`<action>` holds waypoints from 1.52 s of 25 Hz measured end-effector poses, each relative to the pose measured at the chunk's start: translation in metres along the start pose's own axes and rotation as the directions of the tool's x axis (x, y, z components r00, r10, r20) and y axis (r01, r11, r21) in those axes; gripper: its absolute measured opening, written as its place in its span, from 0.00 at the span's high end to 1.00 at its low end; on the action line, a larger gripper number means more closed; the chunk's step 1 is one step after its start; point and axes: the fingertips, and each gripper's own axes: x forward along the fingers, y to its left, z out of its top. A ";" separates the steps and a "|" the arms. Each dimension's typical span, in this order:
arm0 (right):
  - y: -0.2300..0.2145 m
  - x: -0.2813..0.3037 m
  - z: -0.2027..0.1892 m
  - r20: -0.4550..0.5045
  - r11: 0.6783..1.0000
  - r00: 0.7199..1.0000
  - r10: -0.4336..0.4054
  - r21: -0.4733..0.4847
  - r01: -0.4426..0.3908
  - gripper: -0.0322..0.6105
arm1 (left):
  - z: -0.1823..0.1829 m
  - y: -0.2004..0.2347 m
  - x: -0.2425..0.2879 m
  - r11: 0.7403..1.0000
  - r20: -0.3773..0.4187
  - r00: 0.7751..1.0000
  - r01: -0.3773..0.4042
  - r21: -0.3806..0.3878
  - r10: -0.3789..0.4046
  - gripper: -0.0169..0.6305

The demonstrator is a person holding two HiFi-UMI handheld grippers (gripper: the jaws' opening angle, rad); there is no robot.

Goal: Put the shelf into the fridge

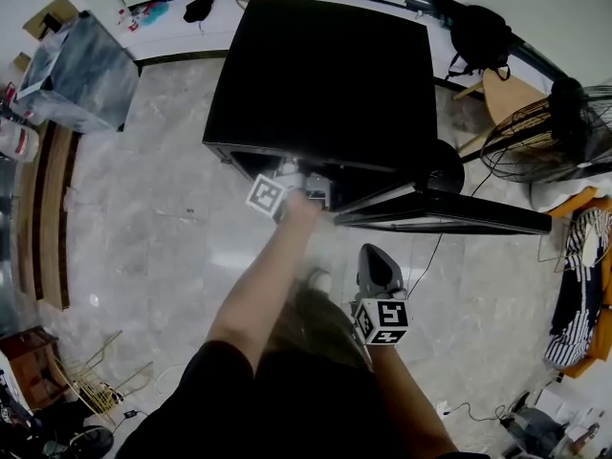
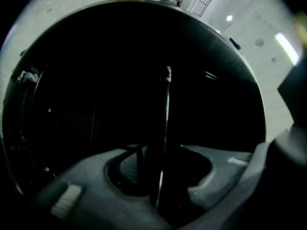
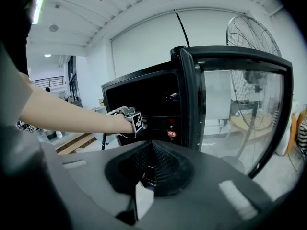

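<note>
Shelf (image 2: 167, 104): thin dark panel with a bright edge, seen edge-on inside the black box-shaped fridge (image 1: 316, 75). It stands between the 2 parted jaws of the left gripper (image 2: 163, 174), whose pads do not press it. Right gripper (image 3: 152, 152): jaws together, empty, outside the fridge, facing its open glass-fronted door (image 3: 240, 109).

The fridge (image 1: 316, 75) mouth is hemmed on its right by the swung-out door (image 1: 449, 220). Passage is left over the floor (image 1: 182, 218) at front-left. Inside, a thin shelf edge (image 2: 167, 128) is met.
</note>
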 end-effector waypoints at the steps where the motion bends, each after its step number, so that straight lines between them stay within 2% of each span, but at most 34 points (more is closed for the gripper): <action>1: 0.001 0.000 0.001 0.003 1.000 1.000 0.004 -0.002 -0.004 0.95 | -0.001 -0.001 -0.003 1.000 -0.010 1.000 -0.008 0.009 0.008 0.78; 7: 0.020 0.001 0.005 0.012 0.999 0.999 0.039 0.009 -0.039 0.95 | -0.002 -0.009 -0.027 0.998 -0.063 0.997 -0.037 0.045 0.040 0.70; 12: 0.030 -0.008 0.021 0.044 0.998 0.998 0.055 0.012 -0.056 0.95 | -0.006 -0.018 -0.062 0.995 -0.132 0.989 -0.062 0.072 0.071 0.70; 15: 0.033 -0.016 0.034 0.067 0.998 0.996 0.059 0.006 -0.060 0.95 | -0.012 -0.037 -0.088 0.992 -0.221 0.973 -0.038 0.123 0.064 0.70; 19: 0.037 -0.026 0.052 0.084 0.998 0.995 0.057 -0.011 -0.056 0.95 | -0.009 -0.077 -0.128 0.990 -0.284 0.957 -0.022 0.141 0.061 0.71; 22: 0.039 -0.034 0.064 0.079 0.999 0.996 0.041 -0.016 -0.040 0.95 | -0.002 -0.099 -0.169 0.973 -0.339 0.933 -0.047 0.225 0.124 0.72; 24: 0.044 -0.043 0.076 0.102 0.999 0.994 0.038 -0.019 -0.037 0.95 | 0.005 -0.123 -0.193 0.942 -0.381 0.912 -0.016 0.335 0.151 0.75; 27: 0.056 -0.059 0.099 0.150 0.999 0.988 0.046 -0.029 -0.042 0.95 | 0.011 -0.179 -0.216 0.856 -0.435 0.887 0.095 0.508 0.159 0.81; 29: 0.064 -0.069 0.111 0.161 0.998 0.986 0.053 -0.029 -0.049 0.95 | 0.019 -0.208 -0.231 0.804 -0.433 0.882 0.115 0.584 0.188 0.86; 33: 0.086 -0.086 0.131 0.169 0.996 0.982 0.080 -0.044 -0.074 0.95 | 0.032 -0.264 -0.250 0.704 -0.427 0.882 0.175 0.688 0.198 0.97; 36: 0.107 -0.093 0.149 0.194 0.993 0.976 0.099 -0.077 -0.086 0.95 | 0.033 -0.304 -0.255 0.625 -0.481 0.863 0.294 0.724 0.151 0.97; 38: 0.116 -0.097 0.162 0.216 0.993 0.972 0.094 -0.090 -0.076 0.95 | 0.036 -0.321 -0.253 0.572 -0.485 0.861 0.322 0.754 0.156 0.97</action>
